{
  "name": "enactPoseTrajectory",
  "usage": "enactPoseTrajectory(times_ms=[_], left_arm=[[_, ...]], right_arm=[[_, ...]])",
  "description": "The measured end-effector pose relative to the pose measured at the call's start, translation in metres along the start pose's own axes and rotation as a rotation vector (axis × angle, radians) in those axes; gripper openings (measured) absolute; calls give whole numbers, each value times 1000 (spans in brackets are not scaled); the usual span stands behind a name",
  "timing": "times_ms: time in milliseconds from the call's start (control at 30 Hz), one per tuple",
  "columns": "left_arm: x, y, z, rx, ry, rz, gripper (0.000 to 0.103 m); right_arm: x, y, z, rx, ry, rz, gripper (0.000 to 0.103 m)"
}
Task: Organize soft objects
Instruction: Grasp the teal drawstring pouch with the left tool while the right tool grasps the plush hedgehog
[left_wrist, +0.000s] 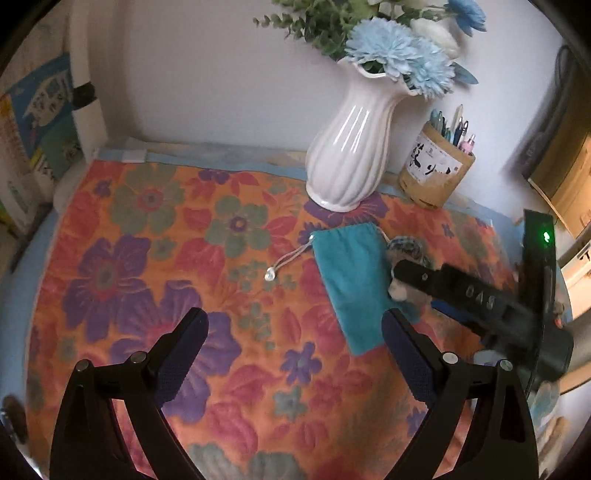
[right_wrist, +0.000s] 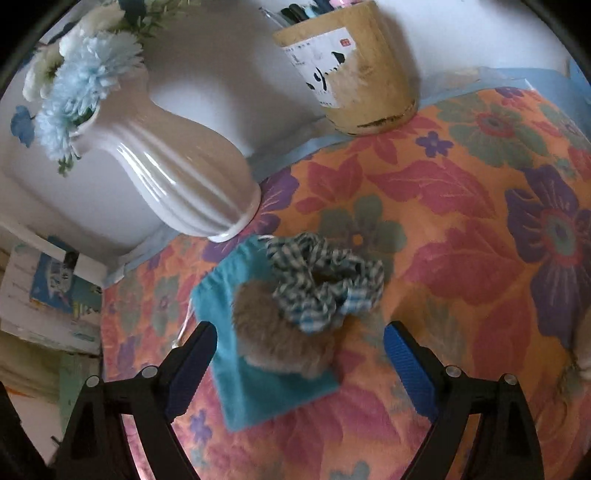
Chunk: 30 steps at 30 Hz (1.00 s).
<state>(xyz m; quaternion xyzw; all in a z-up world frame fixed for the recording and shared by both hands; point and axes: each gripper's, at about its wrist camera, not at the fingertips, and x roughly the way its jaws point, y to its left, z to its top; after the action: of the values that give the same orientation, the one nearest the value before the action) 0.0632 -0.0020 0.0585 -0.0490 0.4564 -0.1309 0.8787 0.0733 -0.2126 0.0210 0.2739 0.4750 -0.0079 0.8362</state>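
Note:
A teal drawstring pouch (left_wrist: 347, 280) lies flat on the floral cloth (left_wrist: 147, 258), its cord (left_wrist: 291, 258) trailing left. In the right wrist view a tan furry scrunchie (right_wrist: 273, 339) rests on the pouch (right_wrist: 258, 398), and a green-and-white checked scrunchie (right_wrist: 325, 280) lies against it. My right gripper (right_wrist: 300, 332) hovers open over them, one finger either side, and the pads do not touch them. The left wrist view shows that gripper (left_wrist: 415, 288) at the pouch's right edge. My left gripper (left_wrist: 293, 325) is open and holds nothing, just in front of the pouch.
A white ribbed vase (left_wrist: 347, 155) with blue flowers stands behind the pouch, close to it. A bamboo pen holder (left_wrist: 436, 173) is at the back right against the wall. Books (left_wrist: 33, 147) stand at the far left.

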Motion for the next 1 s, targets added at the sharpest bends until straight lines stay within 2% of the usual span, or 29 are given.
enactPoseTrajectory(times_ms=[33,67,133,200,333,400,433,467,500,533,600,633,667,733,833,900,1000], left_arm=[[3,-2,1,4,-3,3,94],[8,-6,3,12,-8,8,94],[18,-11,7,24,-8,10,94],[29,-18,11,38,-5,-1,94],[57,-44,15,106,6,-22,94],[70,-57,16,146,13,2,94],[80,-67,16,182,17,16,88],[86,-73,17,204,28,22,75],[94,-79,17,227,50,28,67],[98,-81,16,235,56,38,65],[96,-81,15,245,15,47,52],[95,-80,15,245,10,37,38],[90,-73,16,227,4,-3,26],[84,-46,19,132,31,-125,16],[78,0,19,-45,65,-291,14],[73,11,17,-65,59,-303,14],[62,6,11,13,12,-261,14]], right_arm=[[-1,3,-1,-28,-26,-11,80],[0,7,-1,-74,-34,-29,56],[-2,8,0,-119,-45,-8,50],[-14,0,1,-115,-81,-4,38],[-42,-25,3,-83,-188,-91,38],[-47,-37,5,-78,-195,-112,39],[-45,-41,4,-76,-191,-115,39],[-42,-46,2,-74,-185,-104,39],[-38,-50,0,-72,-179,-77,41],[-35,-52,-2,-73,-182,-64,42],[-35,-52,-2,-76,-188,-55,46],[-37,-51,-2,-78,-193,-43,48],[-36,-53,-3,-74,-191,-29,57],[-35,-57,-3,-52,-183,-6,60],[-35,-58,-5,-47,-178,9,61],[-34,-56,-5,-54,-173,0,65],[-31,-51,-4,-67,-171,-12,71]])
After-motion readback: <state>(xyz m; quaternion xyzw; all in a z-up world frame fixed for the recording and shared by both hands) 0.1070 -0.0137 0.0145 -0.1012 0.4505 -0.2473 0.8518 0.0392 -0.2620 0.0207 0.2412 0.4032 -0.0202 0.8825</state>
